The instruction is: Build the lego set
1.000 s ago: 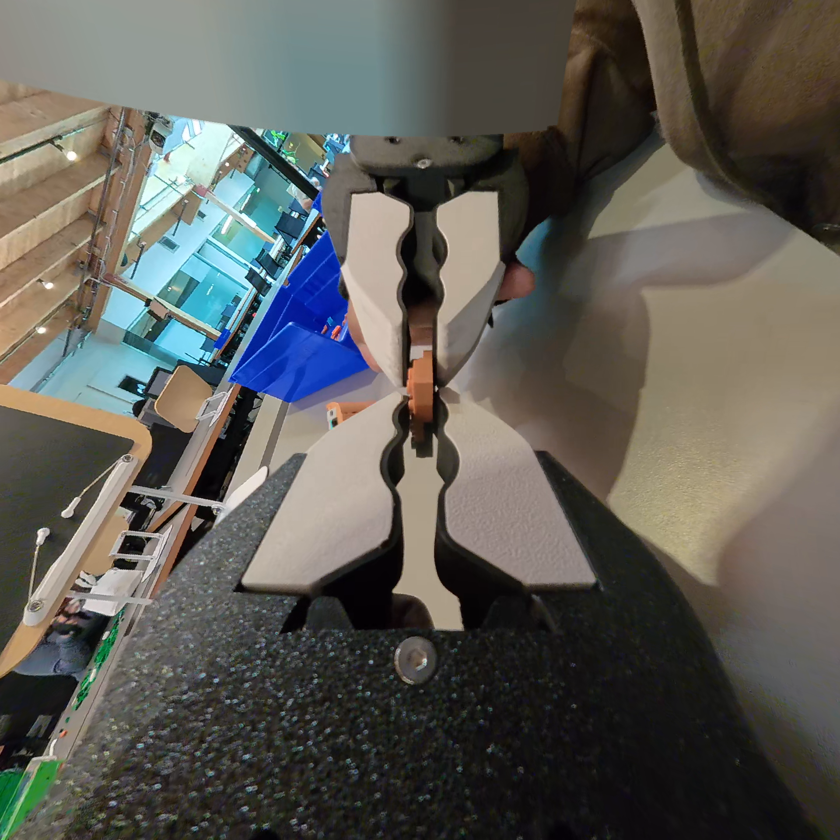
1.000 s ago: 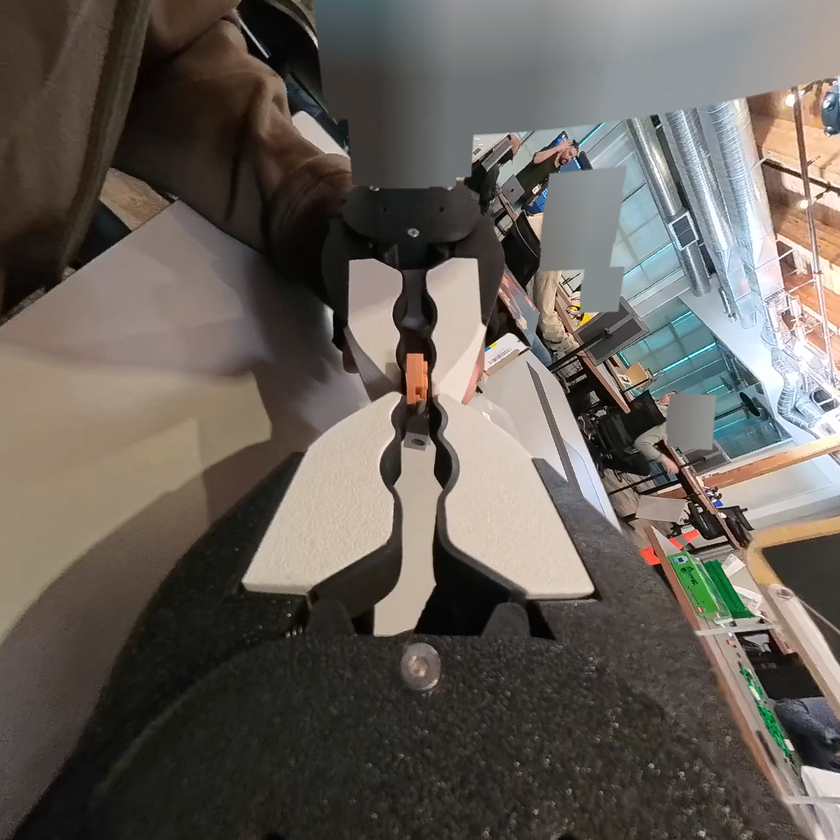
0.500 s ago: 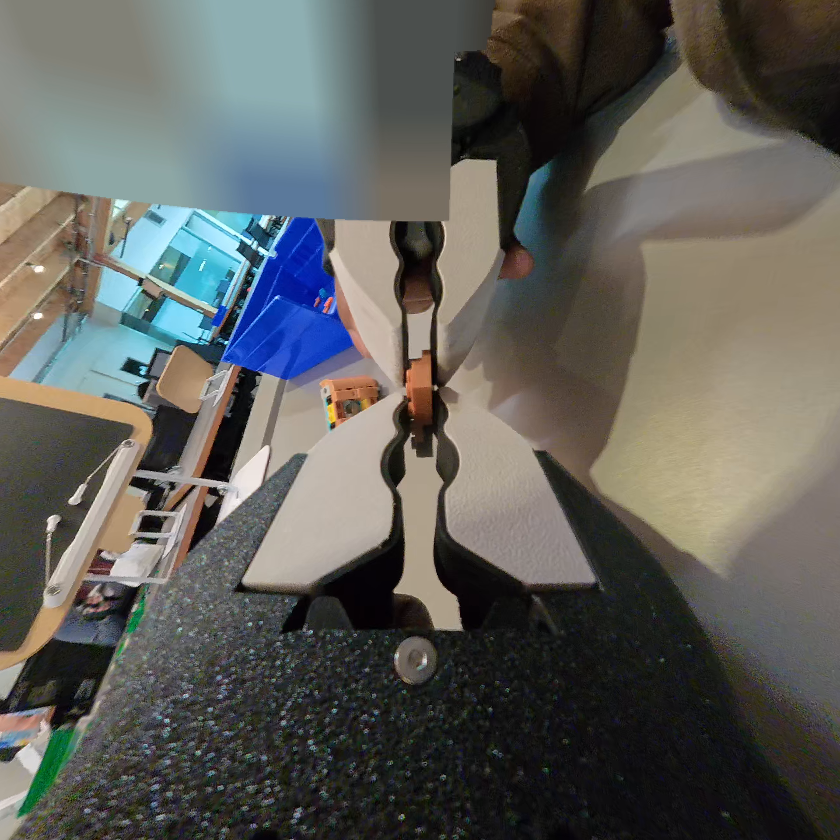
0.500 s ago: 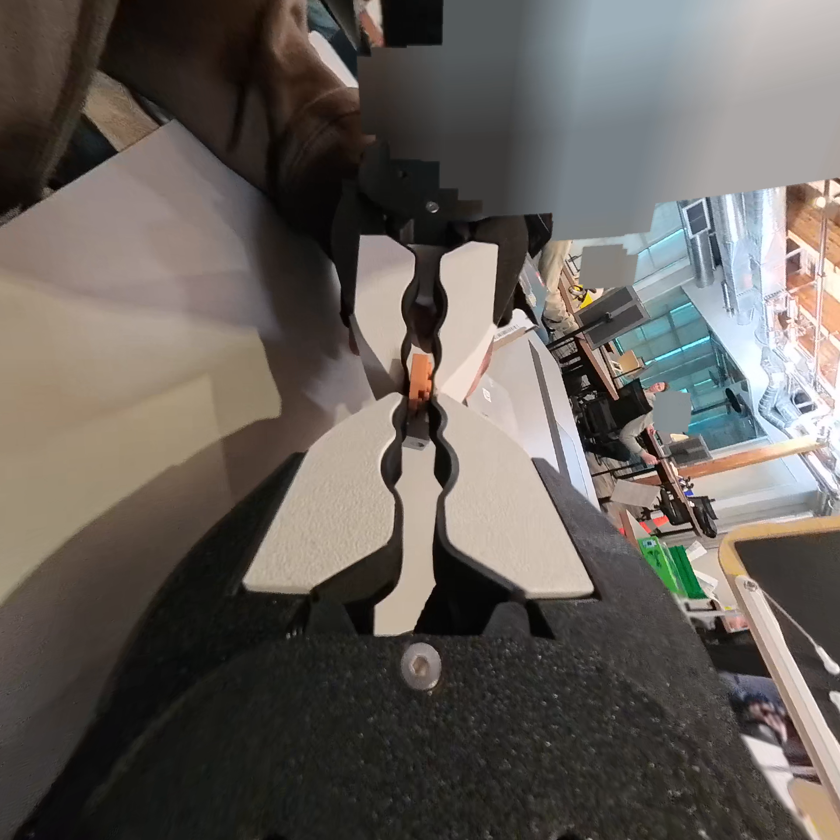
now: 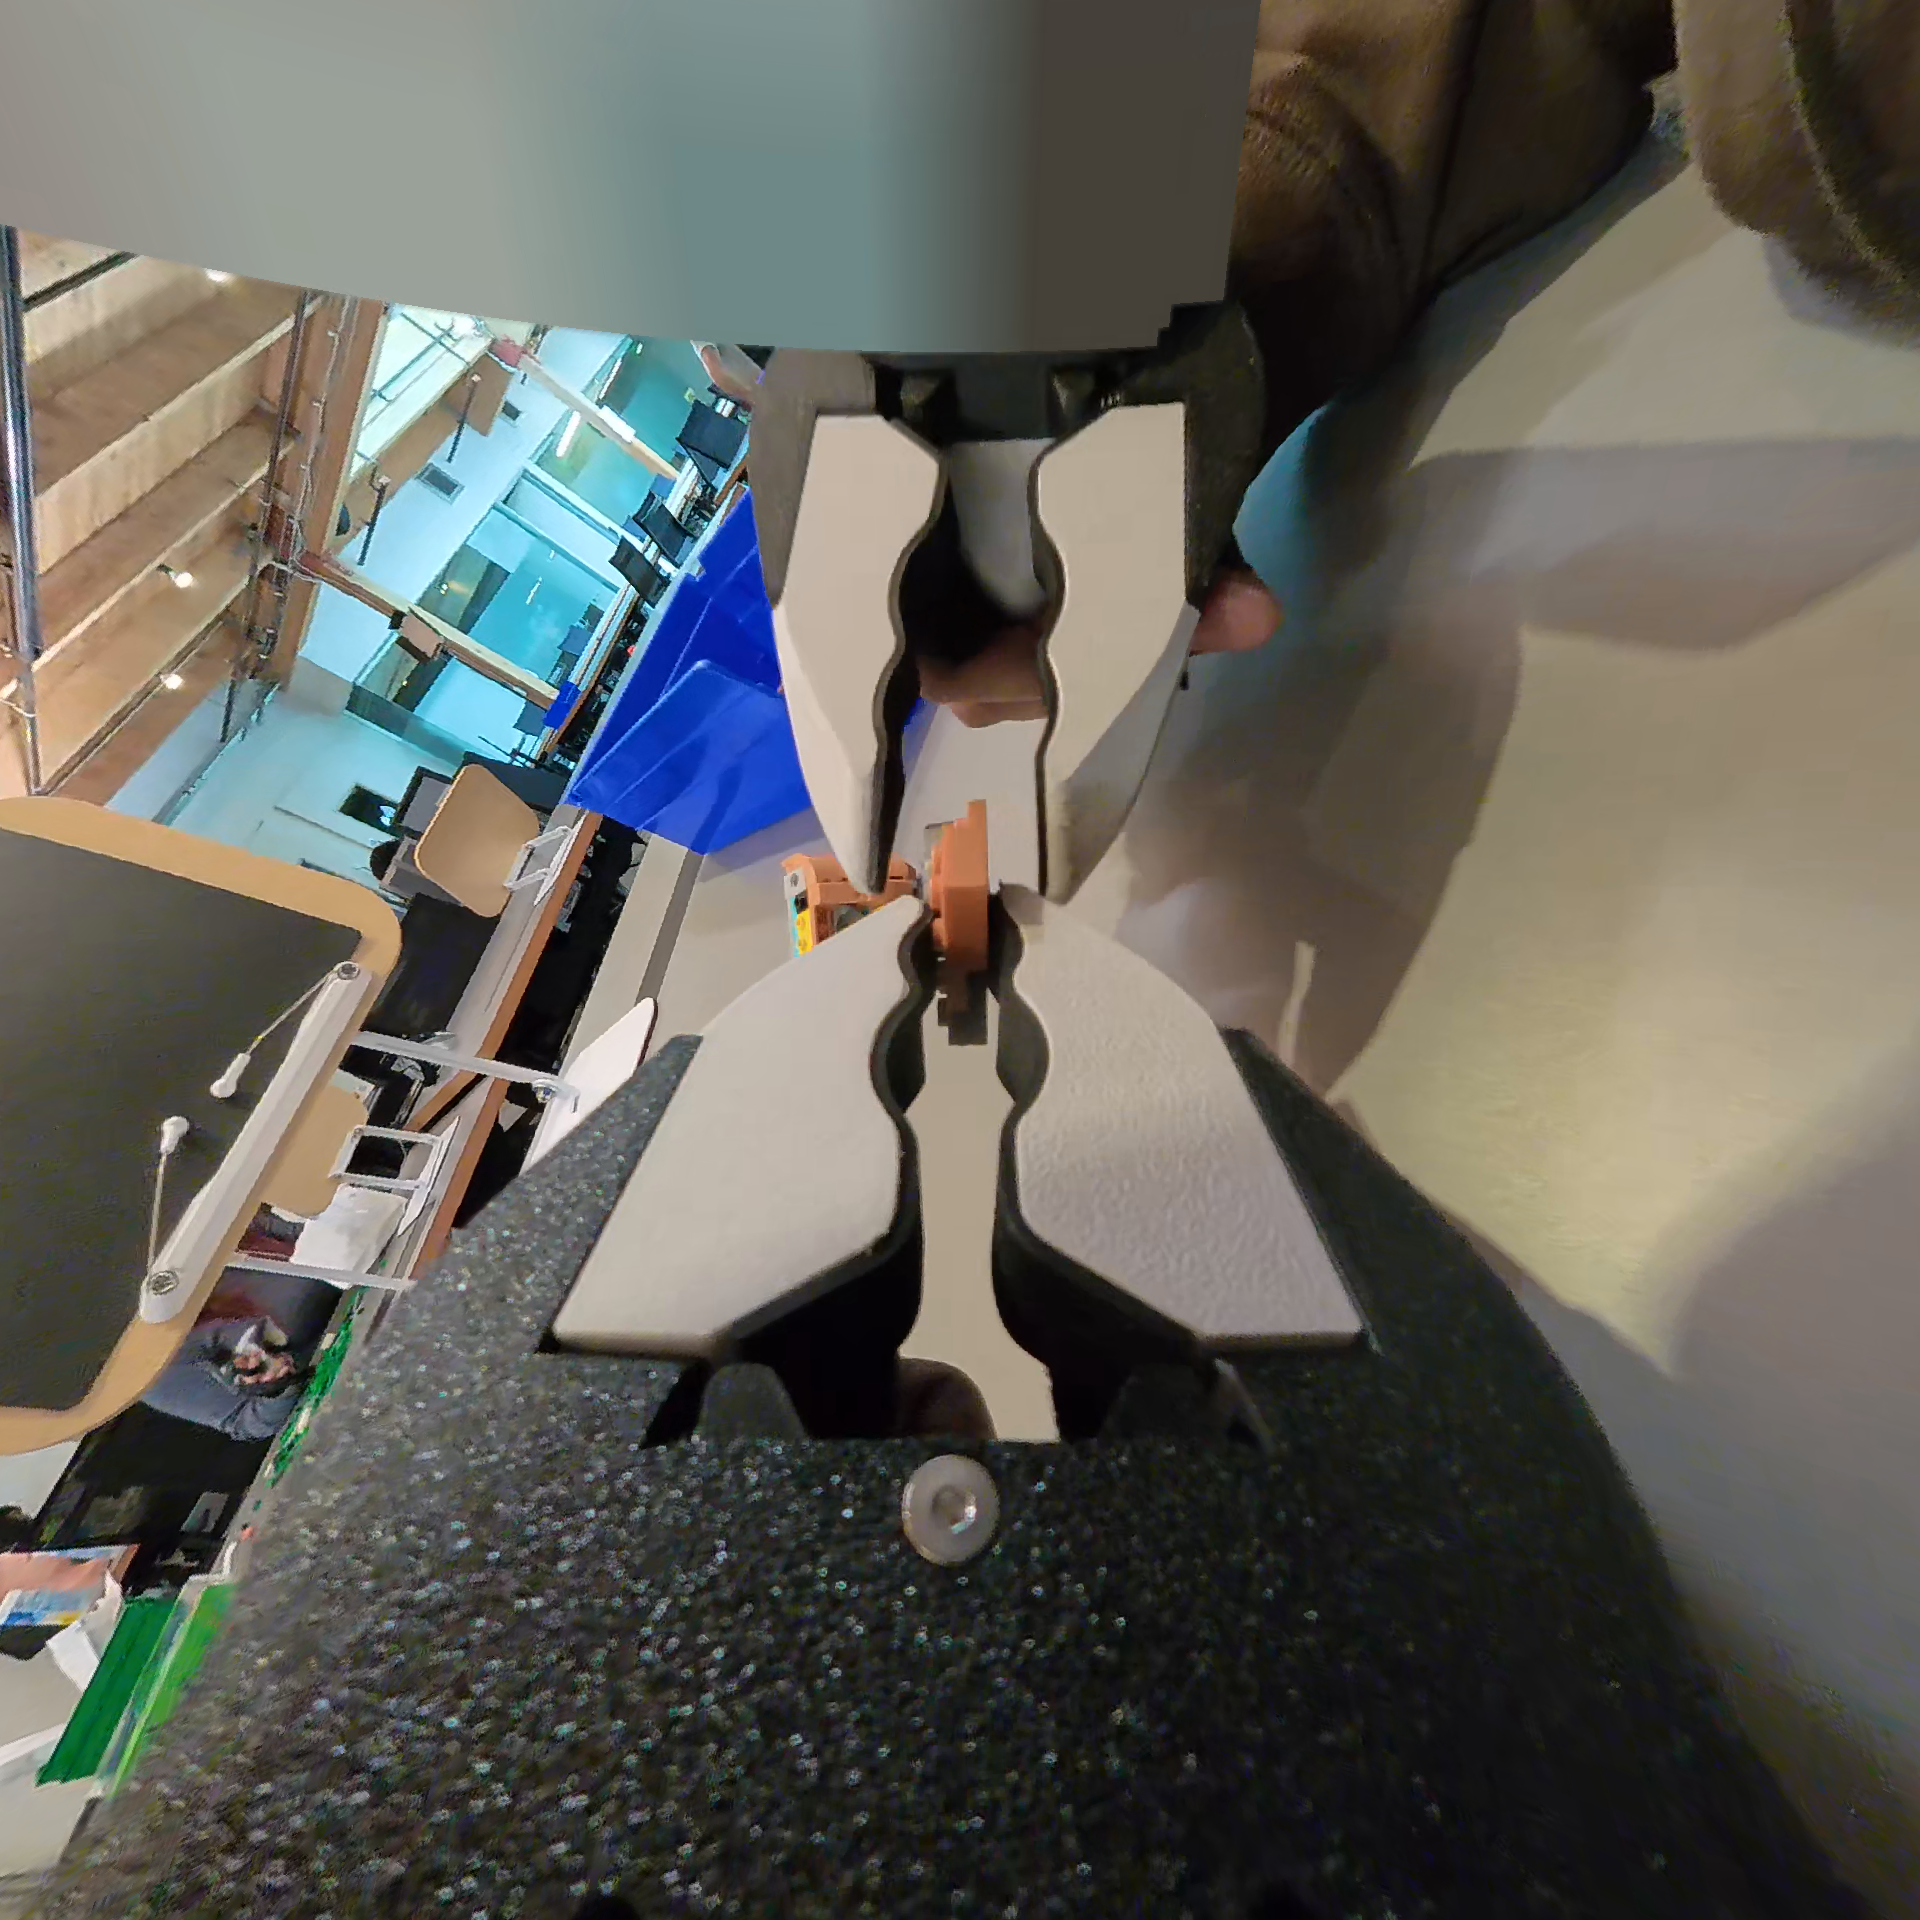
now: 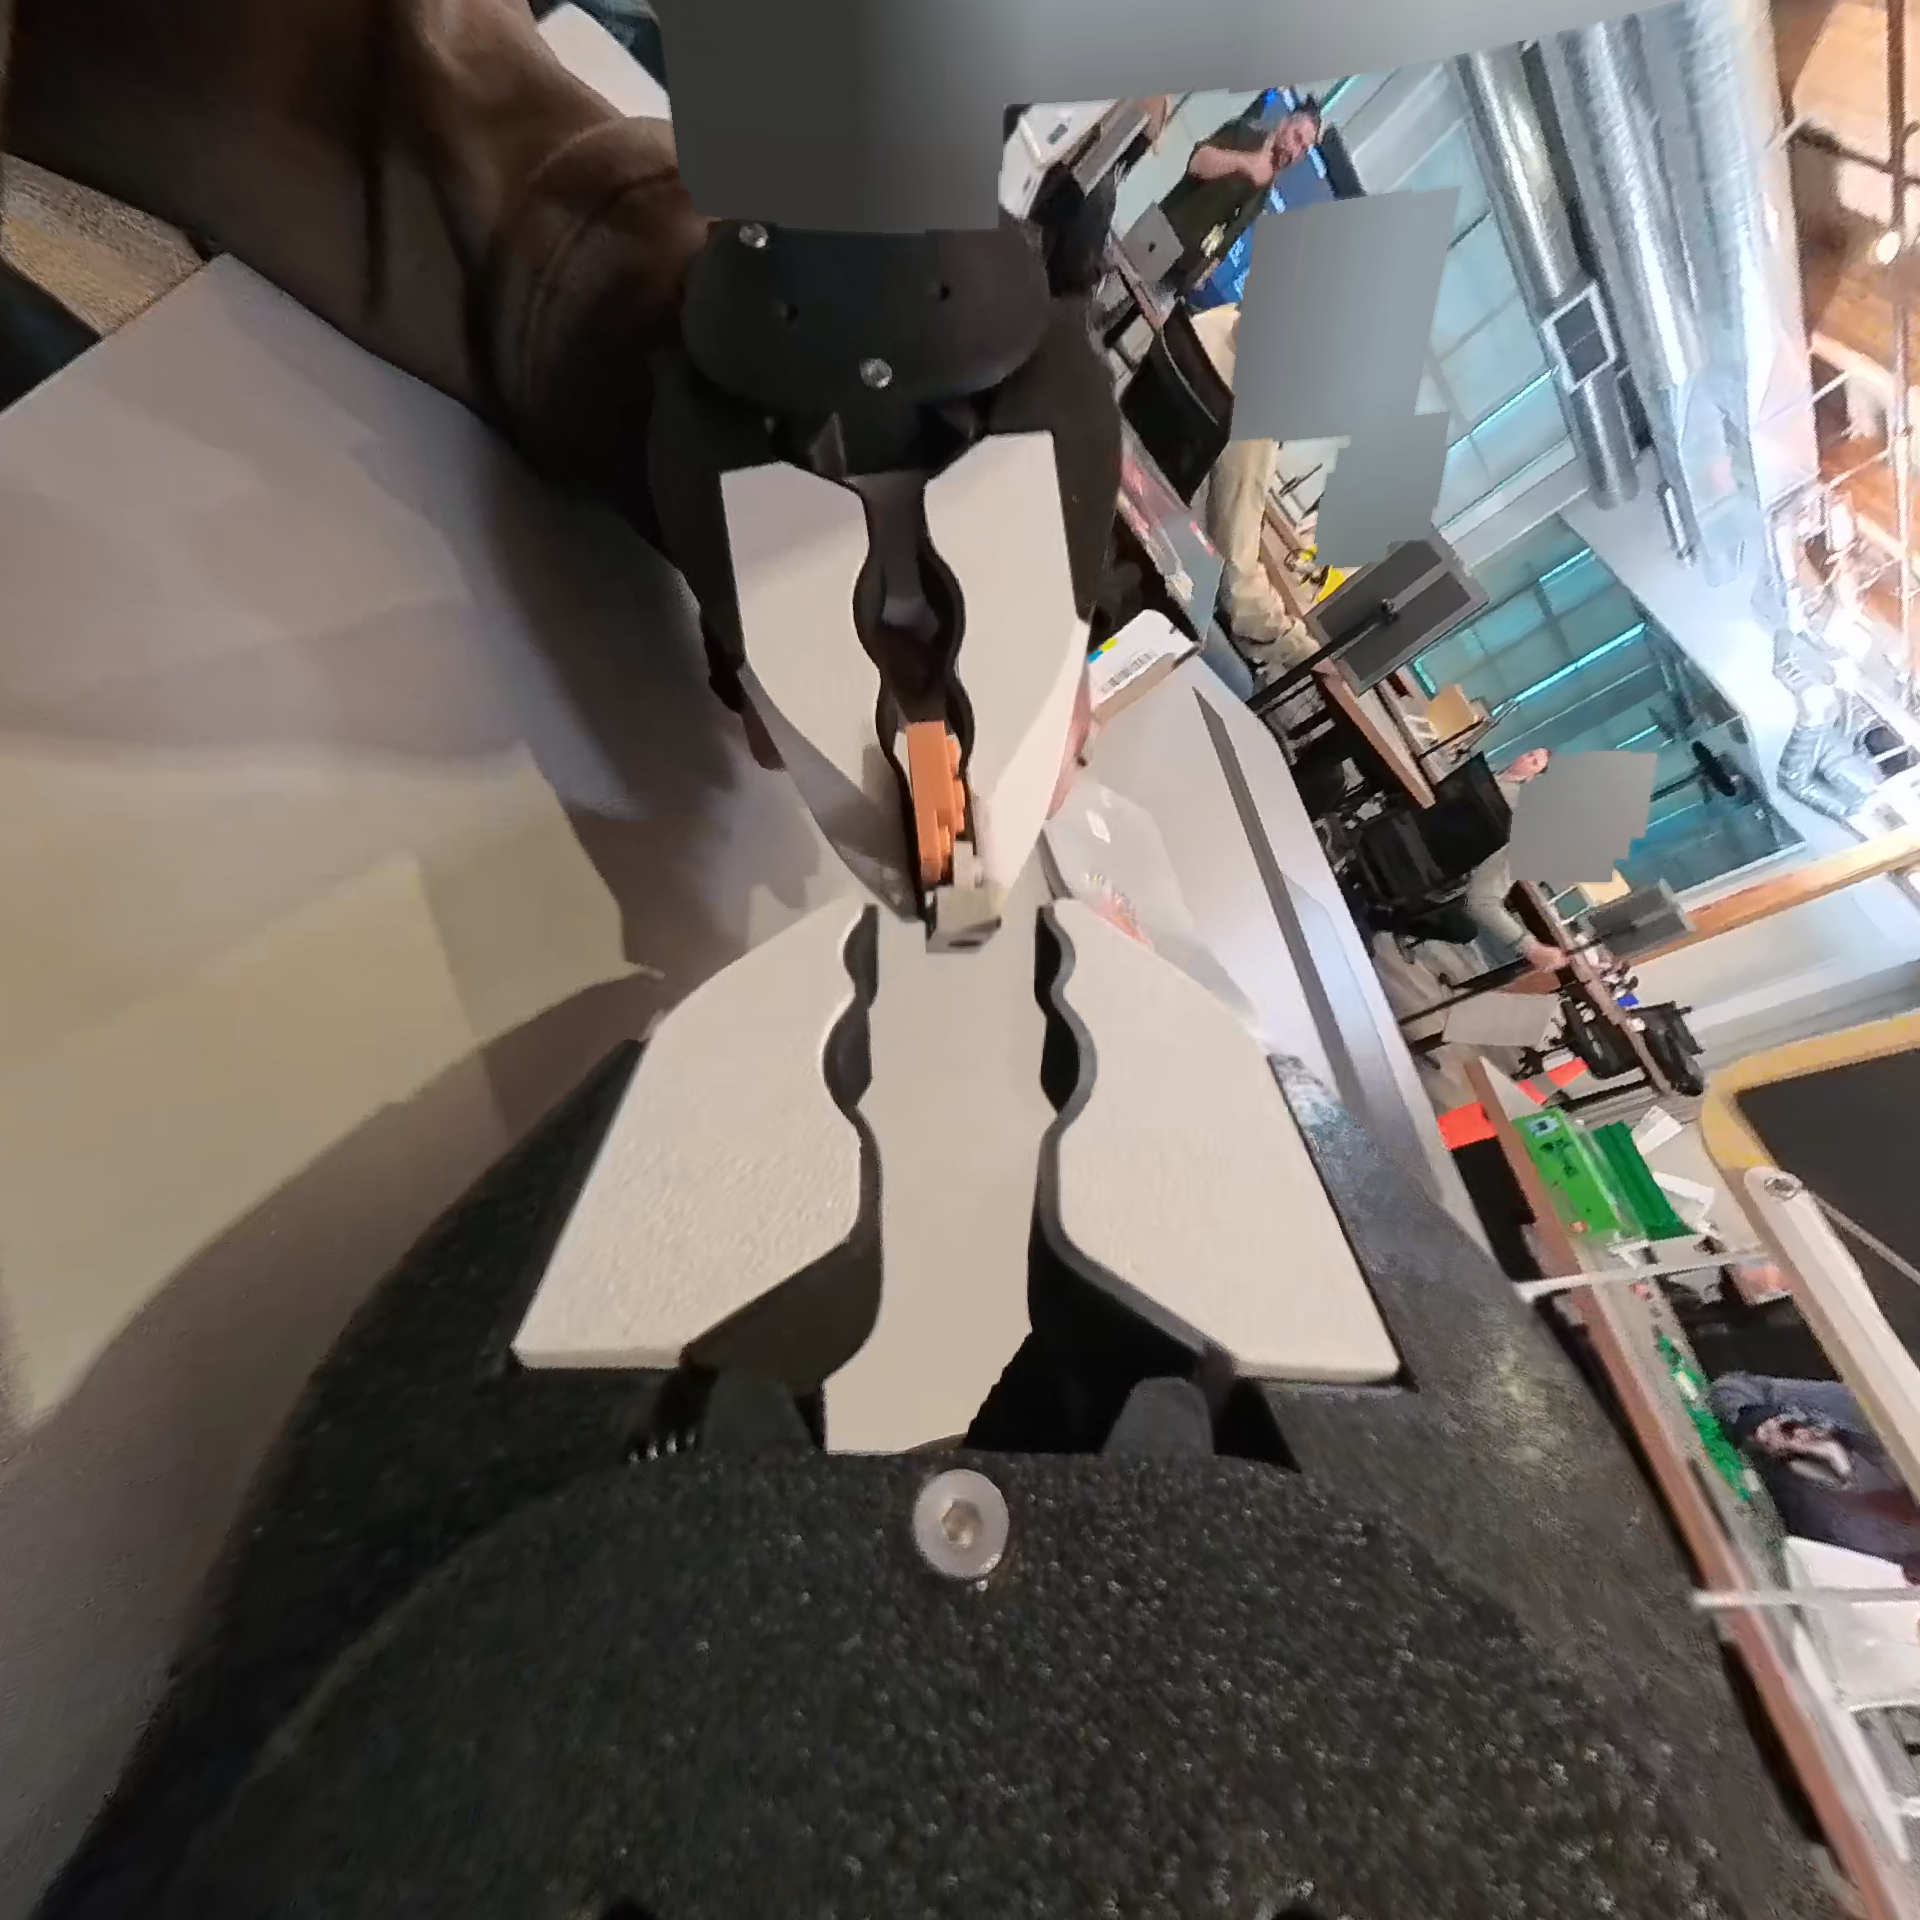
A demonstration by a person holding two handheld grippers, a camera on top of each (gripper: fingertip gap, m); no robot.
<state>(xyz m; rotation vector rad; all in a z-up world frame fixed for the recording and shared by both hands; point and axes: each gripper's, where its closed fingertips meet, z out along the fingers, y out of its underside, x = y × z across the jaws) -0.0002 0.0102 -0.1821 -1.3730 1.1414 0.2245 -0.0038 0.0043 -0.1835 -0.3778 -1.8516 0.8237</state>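
Centre frame, the left hand-held gripper [image 5: 961,914] is clenched on a small orange lego piece [image 5: 958,883], grey brick [image 6: 964,914] attached. The right hand-held gripper [image 6: 956,935] stands released, facing it. Light, rigid, slick plastic, I'd judge: pinch the flat sides.

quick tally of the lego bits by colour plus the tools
orange piece: 1, clamped in the left tool
grey piece: 1, stuck on the orange piece's end
orange build: 1, lying farther off
tools: 2, the left tool and the right tool, which is open
total: 5
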